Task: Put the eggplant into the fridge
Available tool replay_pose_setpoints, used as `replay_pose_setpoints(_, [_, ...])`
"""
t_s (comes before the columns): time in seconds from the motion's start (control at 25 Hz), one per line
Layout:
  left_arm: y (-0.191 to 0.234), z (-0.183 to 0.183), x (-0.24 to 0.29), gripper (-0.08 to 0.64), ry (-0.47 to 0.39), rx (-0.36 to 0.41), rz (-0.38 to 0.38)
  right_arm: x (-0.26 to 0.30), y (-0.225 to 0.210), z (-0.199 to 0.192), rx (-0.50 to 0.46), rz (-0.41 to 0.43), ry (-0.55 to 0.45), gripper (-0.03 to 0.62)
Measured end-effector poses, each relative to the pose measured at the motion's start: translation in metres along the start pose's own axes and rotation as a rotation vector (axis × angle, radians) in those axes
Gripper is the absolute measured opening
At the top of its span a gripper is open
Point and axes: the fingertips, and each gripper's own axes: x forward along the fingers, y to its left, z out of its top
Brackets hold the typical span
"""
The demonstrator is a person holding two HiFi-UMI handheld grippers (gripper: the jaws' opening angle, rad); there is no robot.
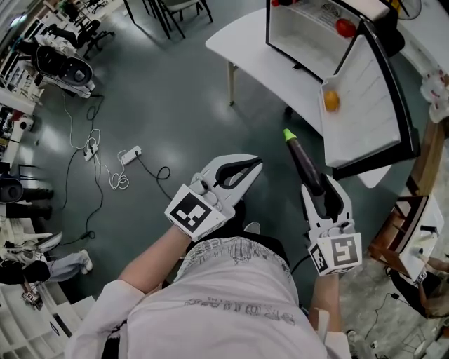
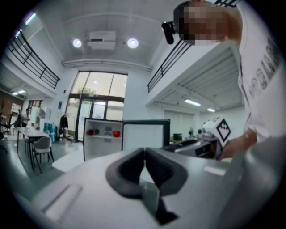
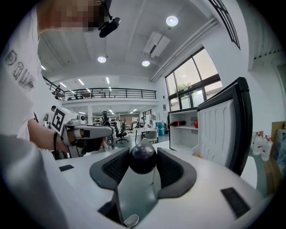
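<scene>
A dark purple eggplant [image 1: 306,160] with a green stem end sticks out forward from my right gripper [image 1: 324,186], which is shut on its thick end. In the right gripper view the eggplant [image 3: 143,161] fills the gap between the pads of the right gripper [image 3: 143,152]. My left gripper [image 1: 254,167] is held beside it on the left, shut and empty; its pads meet in the left gripper view [image 2: 145,151]. Ahead, a small fridge [image 1: 303,35] stands on a white table [image 1: 256,59] with its door [image 1: 372,98] swung open.
An orange item [image 1: 331,100] sits in the door shelf and a red one [image 1: 345,28] inside the fridge. Cables and a power strip [image 1: 130,154] lie on the grey floor at left. Chairs [image 1: 175,8] stand far back. A wooden stand [image 1: 410,228] is at right.
</scene>
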Motion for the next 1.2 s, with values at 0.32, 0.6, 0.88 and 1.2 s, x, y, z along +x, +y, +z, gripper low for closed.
replay_pose_setpoints(0.32, [0.028,-0.01,0.023,0.014,-0.005,-0.018,-0.016,0.033,-0.017,-0.002,-0.02,-0.018,0.019,0.187])
replay_pose_setpoints(0.6, [0.073,-0.022,0.042,0.014,0.013,-0.034,-0.029,0.078,-0.032,-0.003,-0.008,-0.035,0.034,0.187])
replay_pose_setpoints(0.88, [0.127,-0.027,0.066,0.014,0.019,-0.057,-0.036,0.131,-0.048,-0.001,0.005,-0.047,0.053,0.187])
replay_pose_setpoints(1.2, [0.173,-0.026,0.096,0.012,0.039,-0.074,-0.061,0.179,-0.068,0.008,0.022,-0.048,0.087,0.187])
